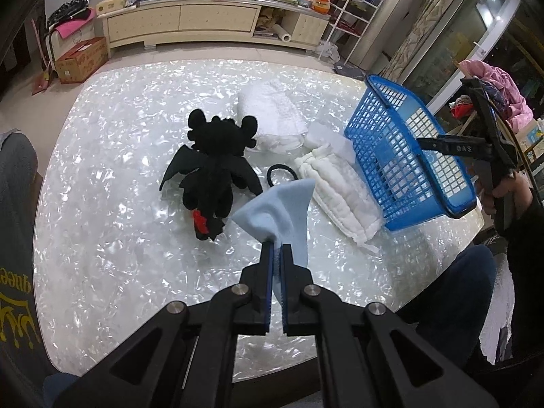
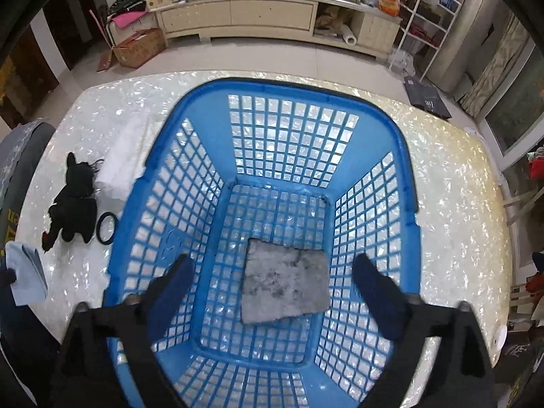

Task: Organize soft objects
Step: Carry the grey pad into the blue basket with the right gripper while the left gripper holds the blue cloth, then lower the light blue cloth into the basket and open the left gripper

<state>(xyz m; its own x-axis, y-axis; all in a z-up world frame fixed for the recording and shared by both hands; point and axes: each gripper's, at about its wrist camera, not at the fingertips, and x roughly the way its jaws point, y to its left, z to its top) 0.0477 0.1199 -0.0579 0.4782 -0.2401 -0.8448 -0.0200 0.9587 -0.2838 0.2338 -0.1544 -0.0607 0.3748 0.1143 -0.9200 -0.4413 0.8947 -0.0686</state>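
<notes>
My left gripper is shut on a light blue cloth and holds it above the table's near side. A black plush dragon lies left of it, a black hair tie just behind the cloth. Two white folded towels lie toward the blue basket. My right gripper is open over the basket, empty. A grey cloth lies on the basket's floor. The blue cloth and the dragon show at the left.
The shiny white table carries everything. A cream cabinet with clutter stands behind, a cardboard box on the floor at left, a white rack at right. The person's legs are at the table's near edge.
</notes>
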